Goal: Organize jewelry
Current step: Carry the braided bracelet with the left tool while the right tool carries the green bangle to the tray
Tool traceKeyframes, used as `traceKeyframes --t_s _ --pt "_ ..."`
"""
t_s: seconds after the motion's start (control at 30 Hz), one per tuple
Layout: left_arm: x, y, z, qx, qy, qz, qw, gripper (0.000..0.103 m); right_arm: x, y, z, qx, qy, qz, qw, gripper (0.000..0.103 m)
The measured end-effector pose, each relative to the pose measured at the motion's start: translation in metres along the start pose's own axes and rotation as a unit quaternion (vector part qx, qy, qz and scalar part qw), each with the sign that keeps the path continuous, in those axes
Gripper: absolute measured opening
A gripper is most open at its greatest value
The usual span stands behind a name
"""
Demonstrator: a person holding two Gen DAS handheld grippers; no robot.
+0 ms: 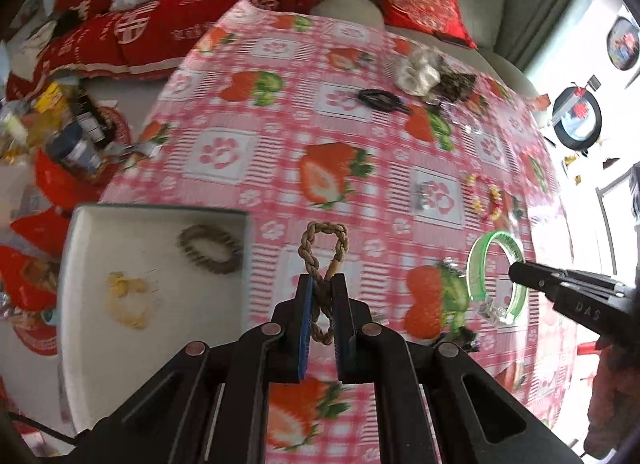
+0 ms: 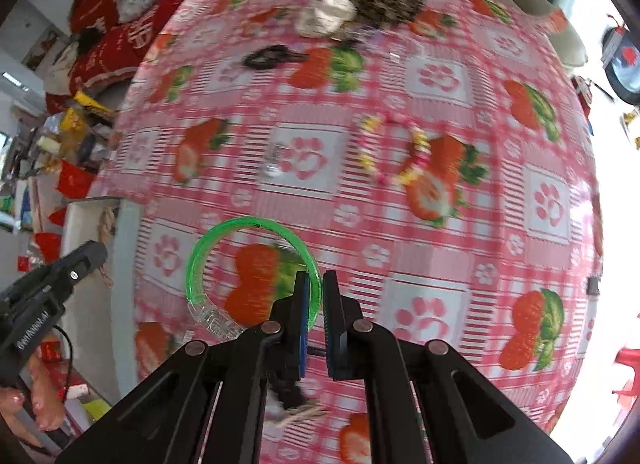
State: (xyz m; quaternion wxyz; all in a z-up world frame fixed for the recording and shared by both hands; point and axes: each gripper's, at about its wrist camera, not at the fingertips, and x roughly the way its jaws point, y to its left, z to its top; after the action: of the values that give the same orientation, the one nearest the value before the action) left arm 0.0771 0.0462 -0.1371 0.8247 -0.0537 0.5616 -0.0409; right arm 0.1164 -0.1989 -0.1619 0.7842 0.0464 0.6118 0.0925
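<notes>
My left gripper is shut on a braided tan rope bracelet and holds it above the table beside the white tray. The tray holds a brown coiled hair tie and a yellow bead bracelet. My right gripper is shut on the rim of a green bangle, which also shows in the left wrist view. A pink and yellow bead bracelet and a small silver piece lie on the strawberry tablecloth.
A black hair clip, a white scrunchie and a dark patterned scrunchie lie at the table's far side. Red cushions and a sofa stand behind it. Bottles and clutter crowd the left beyond the table edge.
</notes>
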Motion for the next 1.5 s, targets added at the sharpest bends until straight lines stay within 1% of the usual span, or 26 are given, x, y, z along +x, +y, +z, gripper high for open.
traceKeyframes --t_s 0.17,0.3,0.5,0.6,0.8,0.93,1.07,1.27,1.5 --pt "-0.013 0.043 -0.016 -0.04 -0.004 0.021 0.999 0.016 -0.003 0.054 0.009 -0.051 0.0 0.023 0.998 0.007" --pt "-0.02 0.08 -0.037 -0.079 -0.003 0.041 0.9961 0.015 0.002 0.101 0.012 -0.097 0.007 0.044 0.994 0.007" --pt "-0.024 0.125 -0.07 -0.127 0.006 0.066 0.9897 0.015 0.019 0.179 0.01 -0.168 0.022 0.073 0.983 0.007" --pt "-0.023 0.142 -0.083 -0.144 0.01 0.078 0.9864 0.015 0.03 0.211 0.008 -0.194 0.033 0.083 0.977 0.007" --pt "-0.016 0.167 -0.096 -0.166 0.012 0.096 0.9814 0.015 0.059 0.268 0.009 -0.237 0.047 0.086 0.967 0.007" --pt "-0.009 0.177 -0.097 -0.172 0.009 0.106 0.9794 0.015 0.077 0.287 0.017 -0.231 0.059 0.089 0.967 0.007" --pt "-0.002 0.184 -0.096 -0.178 0.009 0.111 0.9778 0.015 0.094 0.304 0.026 -0.231 0.062 0.082 0.967 0.007" --pt "0.008 0.19 -0.097 -0.182 0.012 0.118 0.976 0.015 0.121 0.32 0.04 -0.208 0.073 0.078 0.972 0.007" --pt "0.017 0.187 -0.1 -0.164 0.017 0.126 0.9782 0.016 0.143 0.334 0.043 -0.208 0.082 0.075 0.972 0.007"
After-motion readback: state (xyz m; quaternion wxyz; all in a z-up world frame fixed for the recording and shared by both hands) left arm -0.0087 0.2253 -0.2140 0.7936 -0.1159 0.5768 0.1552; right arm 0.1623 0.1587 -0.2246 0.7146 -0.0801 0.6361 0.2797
